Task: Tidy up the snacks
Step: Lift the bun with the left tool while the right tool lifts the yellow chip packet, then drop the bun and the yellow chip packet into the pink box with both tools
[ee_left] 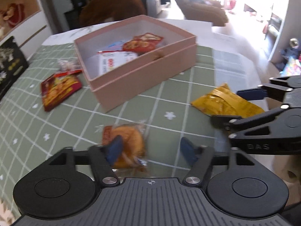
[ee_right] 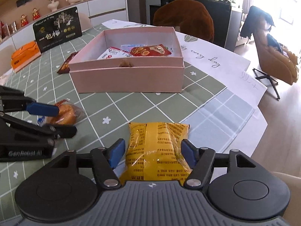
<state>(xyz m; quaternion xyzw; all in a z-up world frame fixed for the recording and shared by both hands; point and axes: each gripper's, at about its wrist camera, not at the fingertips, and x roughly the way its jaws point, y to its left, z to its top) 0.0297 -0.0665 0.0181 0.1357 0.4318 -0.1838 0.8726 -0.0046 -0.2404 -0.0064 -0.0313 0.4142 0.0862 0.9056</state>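
A green checked tablecloth [ee_right: 131, 105] covers a table with an open pink box [ee_right: 128, 79] near its middle, already holding a few snack packets.

The right gripper [ee_right: 151, 155] has its blue pads spread wide on either side of a yellow snack packet [ee_right: 157, 150], which lies flat on the cloth near the table's front edge. The pads sit just beside the packet's long edges; whether they touch it is hard to tell.

The left gripper [ee_left: 150, 151] is also spread wide, over a small bun in a clear wrapper [ee_left: 125, 145]; this view is blurred, so contact is uncertain. A red packet [ee_left: 58, 91] lies on the cloth to the left of the box.

The yellow packet looks light, soft and crinkly, with a glossy film that could slip. Pinching across its middle, where the filling gives bulk, seems safer than the thin sealed ends. The bun looks squashable and likely wants a gentle squeeze.
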